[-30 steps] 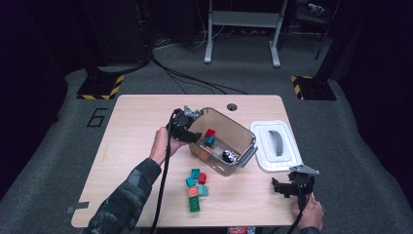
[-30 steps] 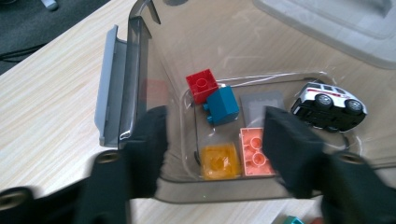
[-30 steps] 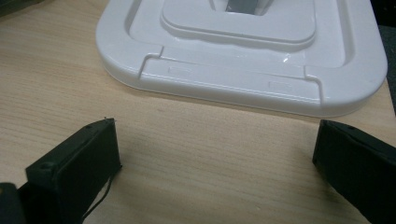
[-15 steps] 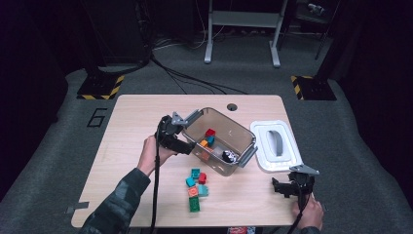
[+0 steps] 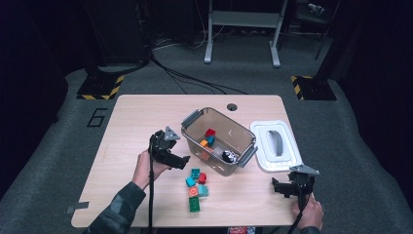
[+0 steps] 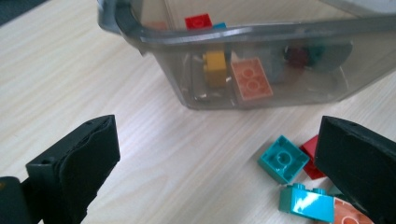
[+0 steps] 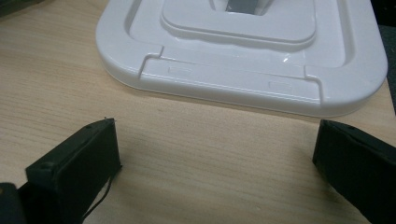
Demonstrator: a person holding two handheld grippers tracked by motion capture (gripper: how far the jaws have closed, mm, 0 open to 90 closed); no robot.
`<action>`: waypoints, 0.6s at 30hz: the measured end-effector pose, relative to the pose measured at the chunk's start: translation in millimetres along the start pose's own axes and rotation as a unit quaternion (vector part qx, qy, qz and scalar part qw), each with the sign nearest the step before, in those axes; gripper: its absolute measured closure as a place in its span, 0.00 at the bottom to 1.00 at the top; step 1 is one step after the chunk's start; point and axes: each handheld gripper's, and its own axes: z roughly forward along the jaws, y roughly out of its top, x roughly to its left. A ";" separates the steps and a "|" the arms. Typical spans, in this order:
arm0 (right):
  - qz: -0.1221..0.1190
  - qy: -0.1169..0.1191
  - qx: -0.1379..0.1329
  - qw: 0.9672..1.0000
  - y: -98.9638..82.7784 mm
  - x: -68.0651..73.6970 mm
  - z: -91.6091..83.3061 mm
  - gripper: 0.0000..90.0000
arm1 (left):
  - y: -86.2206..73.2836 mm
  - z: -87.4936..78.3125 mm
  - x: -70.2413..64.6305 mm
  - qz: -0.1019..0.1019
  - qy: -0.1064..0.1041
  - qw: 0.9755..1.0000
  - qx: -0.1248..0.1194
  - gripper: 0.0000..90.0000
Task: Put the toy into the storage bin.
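Here the clear plastic bin on the wooden table is the landmark, bricks inside, its white lid just beside. Loose toy bricks lie near its front wall: light, rigid, slick, best pinched across flat sides. The left gripper, jaws just opened and empty, hangs beside them; the right gripper gapes empty near the lid. Grey carpet surrounds.

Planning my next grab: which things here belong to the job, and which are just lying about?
In the job:
loose bricks
clear bin
left claw, open

Lying about:
white lid
right claw, open
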 end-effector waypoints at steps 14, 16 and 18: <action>0.000 0.000 0.000 1.000 0.0 0.0 0.0 0.00 | -30.4 30.7 -21.1 -0.005 -0.028 0.999 0.024 0.00; 0.000 0.000 0.000 1.000 0.0 0.0 0.0 0.00 | -33.6 35.3 -25.6 -0.003 -0.032 0.999 0.028 0.00; 0.000 0.000 0.000 1.000 0.0 -0.1 0.0 0.00 | -36.5 40.3 -29.6 -0.001 -0.039 0.999 0.034 0.00</action>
